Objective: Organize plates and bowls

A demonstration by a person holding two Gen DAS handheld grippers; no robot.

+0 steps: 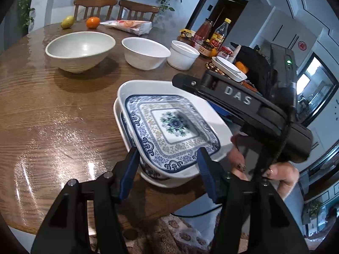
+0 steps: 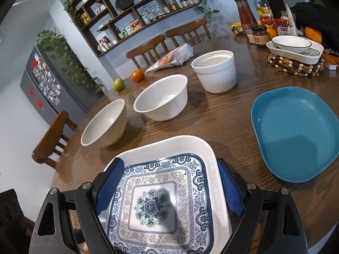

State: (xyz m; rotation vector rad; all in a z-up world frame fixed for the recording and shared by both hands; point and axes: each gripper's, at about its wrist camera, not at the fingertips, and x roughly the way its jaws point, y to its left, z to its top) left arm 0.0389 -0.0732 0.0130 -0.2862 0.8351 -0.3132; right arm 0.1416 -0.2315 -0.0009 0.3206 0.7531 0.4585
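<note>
A wooden counter (image 2: 222,114) carries three white bowls. Both tongs, left (image 1: 167,169) and right (image 2: 167,190), spread wide around the patterned plate (image 2: 161,203), gripping nothing.

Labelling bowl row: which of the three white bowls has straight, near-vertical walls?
The straight-sided white bowl, at the row's end nearest the sauce bottles; the other two flare outward.
</note>
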